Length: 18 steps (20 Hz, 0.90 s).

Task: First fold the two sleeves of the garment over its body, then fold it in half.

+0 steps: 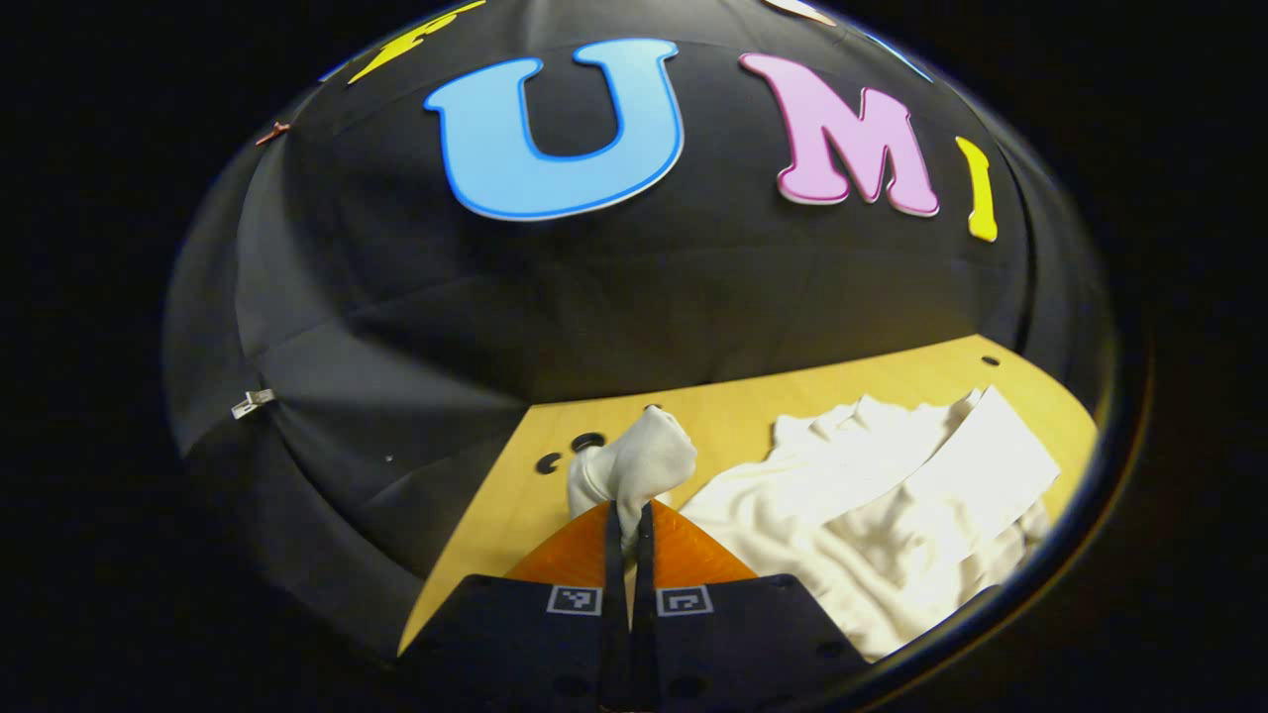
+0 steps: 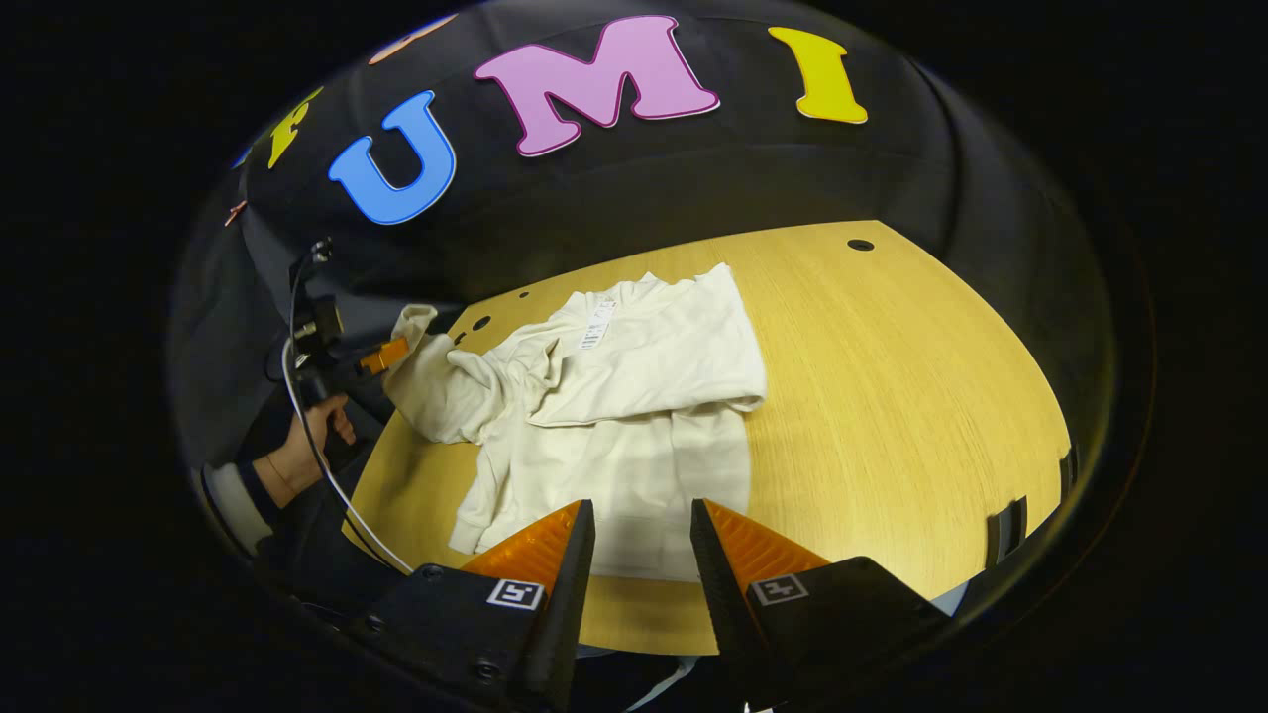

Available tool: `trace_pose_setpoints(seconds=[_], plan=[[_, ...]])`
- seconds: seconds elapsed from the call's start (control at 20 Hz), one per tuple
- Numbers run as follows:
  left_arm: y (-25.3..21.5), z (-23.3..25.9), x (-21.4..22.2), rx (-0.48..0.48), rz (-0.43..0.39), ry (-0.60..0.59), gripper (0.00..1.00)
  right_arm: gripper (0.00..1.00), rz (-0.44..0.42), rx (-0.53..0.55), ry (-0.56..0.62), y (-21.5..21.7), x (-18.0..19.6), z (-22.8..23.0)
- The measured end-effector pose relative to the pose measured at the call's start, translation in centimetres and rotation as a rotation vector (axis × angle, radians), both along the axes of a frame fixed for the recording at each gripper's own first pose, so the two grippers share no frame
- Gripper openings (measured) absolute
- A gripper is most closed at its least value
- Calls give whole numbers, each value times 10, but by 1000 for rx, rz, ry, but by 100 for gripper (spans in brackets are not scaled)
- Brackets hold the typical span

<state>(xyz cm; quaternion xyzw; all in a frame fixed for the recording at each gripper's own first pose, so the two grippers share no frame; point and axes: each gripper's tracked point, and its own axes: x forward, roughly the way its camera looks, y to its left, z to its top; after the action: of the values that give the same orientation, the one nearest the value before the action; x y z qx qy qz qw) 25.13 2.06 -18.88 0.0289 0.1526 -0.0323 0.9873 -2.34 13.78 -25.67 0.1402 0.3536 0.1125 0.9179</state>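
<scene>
Warm overhead light, sharp centres, fisheye bending and dimming toward edges.

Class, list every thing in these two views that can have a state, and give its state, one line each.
Cream long-sleeved garment: spread on the wooden table, one sleeve folded over the body, the other sleeve lifted.
Left gripper: shut on the sleeve's cuff.
Right gripper: open, holding nothing, above the garment's near edge.

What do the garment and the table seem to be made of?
Garment: a soft, matte cream knit, probably cotton; it creases and bunches loosely. Table: pale wood or wood-look laminate, smooth with a faint sheen; fine straight grain lines show, so I cannot tell which.
</scene>
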Motion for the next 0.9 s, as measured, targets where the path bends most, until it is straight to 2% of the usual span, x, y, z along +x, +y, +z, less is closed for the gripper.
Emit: trace_pose_setpoints(seconds=[0.2,0.3,0.35,0.5,0.9], plan=[[-85,24,-15,-55,-61,-23,6,61,9,-2,30,-19,-7,-19],[-128,27,-22,-65,-102,-18,2,61,10,-1,45,-27,-10,-29],[-147,22,-25,-69,-121,-7,6,61,10,0,53,-32,-10,-32],[-207,13,-24,-67,-173,28,6,61,9,3,72,-45,-11,-42],[-275,-51,-27,11,-260,138,5,60,-15,11,99,-73,-3,-53]])
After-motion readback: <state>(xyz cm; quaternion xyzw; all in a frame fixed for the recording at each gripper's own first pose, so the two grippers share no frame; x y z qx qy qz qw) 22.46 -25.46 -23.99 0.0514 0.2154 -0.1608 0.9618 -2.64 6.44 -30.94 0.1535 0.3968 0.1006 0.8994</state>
